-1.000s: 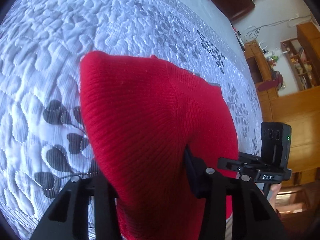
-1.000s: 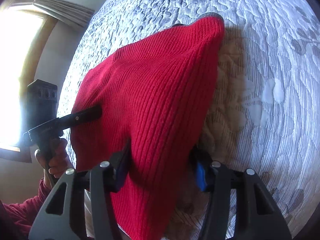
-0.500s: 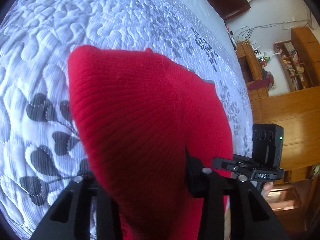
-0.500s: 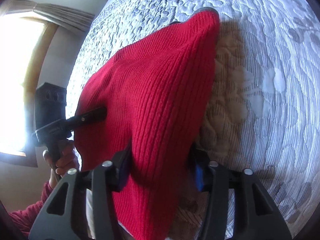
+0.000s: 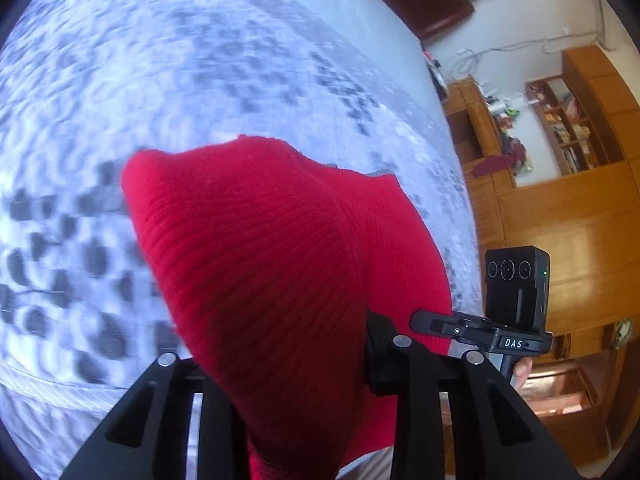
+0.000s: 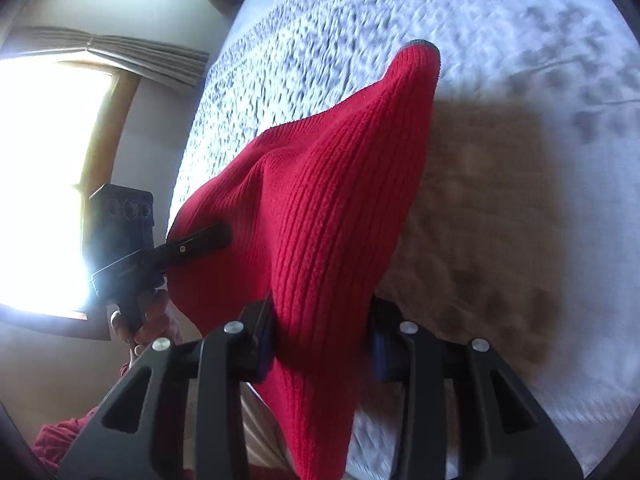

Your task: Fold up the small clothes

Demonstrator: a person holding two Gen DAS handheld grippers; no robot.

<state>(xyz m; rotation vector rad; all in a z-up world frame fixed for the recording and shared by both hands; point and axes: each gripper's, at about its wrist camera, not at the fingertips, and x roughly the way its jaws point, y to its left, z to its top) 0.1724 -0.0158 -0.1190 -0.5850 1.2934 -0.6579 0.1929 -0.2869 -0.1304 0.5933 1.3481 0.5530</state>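
Observation:
A red ribbed knit garment [image 5: 264,264] hangs stretched between both grippers above the quilted bed. My left gripper [image 5: 288,364] is shut on one near edge of it. My right gripper [image 6: 320,320] is shut on the other near edge, and the red garment [image 6: 332,208] rises to a far corner with a grey trim. The right gripper also shows in the left wrist view [image 5: 436,326], and the left gripper in the right wrist view [image 6: 208,236], each pinching the cloth. The cloth hides the fingertips.
The white quilt with grey leaf print [image 5: 160,80] spreads under the garment and also shows in the right wrist view [image 6: 500,160]. Wooden cabinets and shelves [image 5: 560,184] stand to the right of the bed. A bright window with a curtain [image 6: 48,152] is on the left.
Both grippers have lifted the red garment higher off the bed and pulled it nearer. The bed now looks blurred from the motion. The grip on the cloth is unchanged.

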